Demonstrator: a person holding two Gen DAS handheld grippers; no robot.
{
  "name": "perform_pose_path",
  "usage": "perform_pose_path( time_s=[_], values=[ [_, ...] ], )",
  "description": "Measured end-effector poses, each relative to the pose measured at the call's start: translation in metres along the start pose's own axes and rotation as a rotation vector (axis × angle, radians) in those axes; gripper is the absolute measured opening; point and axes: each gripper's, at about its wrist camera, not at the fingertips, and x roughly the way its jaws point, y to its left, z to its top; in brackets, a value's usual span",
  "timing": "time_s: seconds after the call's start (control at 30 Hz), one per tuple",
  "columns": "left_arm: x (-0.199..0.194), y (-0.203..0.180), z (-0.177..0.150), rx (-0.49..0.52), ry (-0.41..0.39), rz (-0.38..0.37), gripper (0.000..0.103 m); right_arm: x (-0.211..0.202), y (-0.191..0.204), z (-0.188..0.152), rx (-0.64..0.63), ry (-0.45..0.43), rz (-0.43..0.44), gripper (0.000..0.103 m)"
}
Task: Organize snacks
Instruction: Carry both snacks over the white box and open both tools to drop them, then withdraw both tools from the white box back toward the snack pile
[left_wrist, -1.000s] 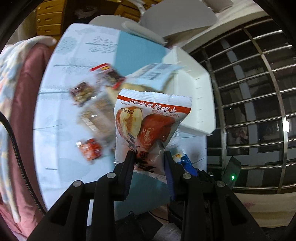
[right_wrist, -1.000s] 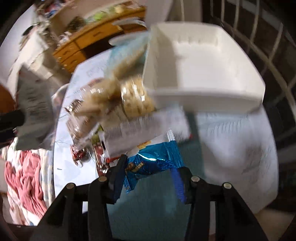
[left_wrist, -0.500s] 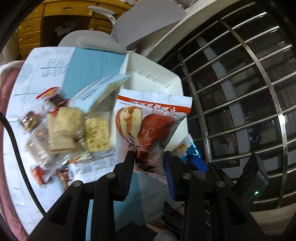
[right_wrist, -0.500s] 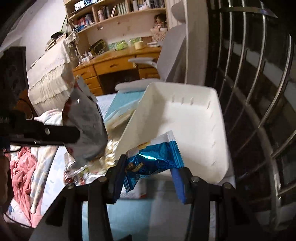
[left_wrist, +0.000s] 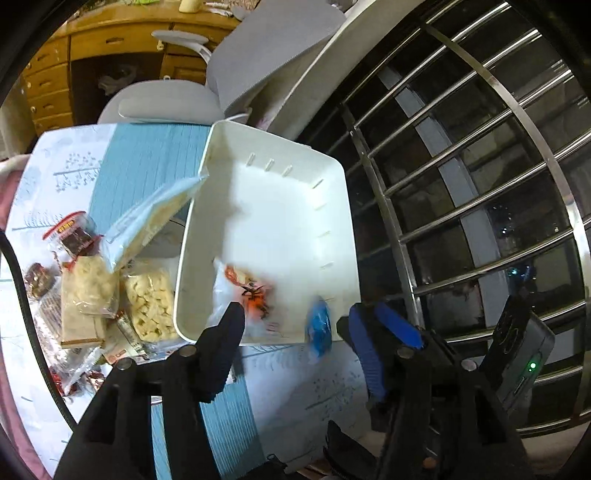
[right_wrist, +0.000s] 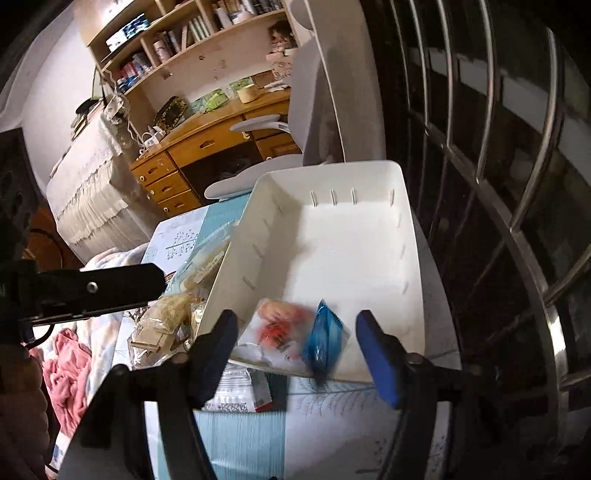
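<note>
A white plastic bin (left_wrist: 280, 206) stands on the table near the window bars; it also shows in the right wrist view (right_wrist: 351, 236). My left gripper (left_wrist: 295, 317) is open above the bin's near edge. A red-and-white snack packet (left_wrist: 247, 295) is blurred inside the bin below it. My right gripper (right_wrist: 293, 328) is open too. A blue snack packet (right_wrist: 325, 339) is blurred between its fingers, over the bin's near rim; it also shows in the left wrist view (left_wrist: 318, 326). The red packet (right_wrist: 280, 328) lies beside it.
Several snack packets lie in a heap left of the bin: cracker bags (left_wrist: 147, 306), a pale blue bag (left_wrist: 155, 218), small red and brown packets (left_wrist: 70, 236). A grey chair (left_wrist: 162, 107) stands behind the table. Metal window bars (left_wrist: 461, 184) run along the right.
Both grippers moved over the white bin and opened. The red-and-white packet left the left gripper and the blue packet left the right gripper; both are now blurred at the bin.
</note>
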Motion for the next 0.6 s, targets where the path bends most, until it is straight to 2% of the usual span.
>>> perform_pose_path(
  time_s=[0.23,0.47,0.6],
  values=[
    [-0.008,0.022,-0.013,-0.029,0.012,0.058,0.059,0.014,0.001,-0.019,0.064,0.075,0.040,0.069],
    [-0.025,0.063,-0.045,-0.054,0.027,0.102,0.059,0.024,0.019,-0.044,0.128,0.149,0.087,0.069],
    [-0.038,0.093,-0.063,-0.101,0.039,0.127,0.059,0.031,0.034,-0.059,0.159,0.190,0.101,0.069]
  ],
)
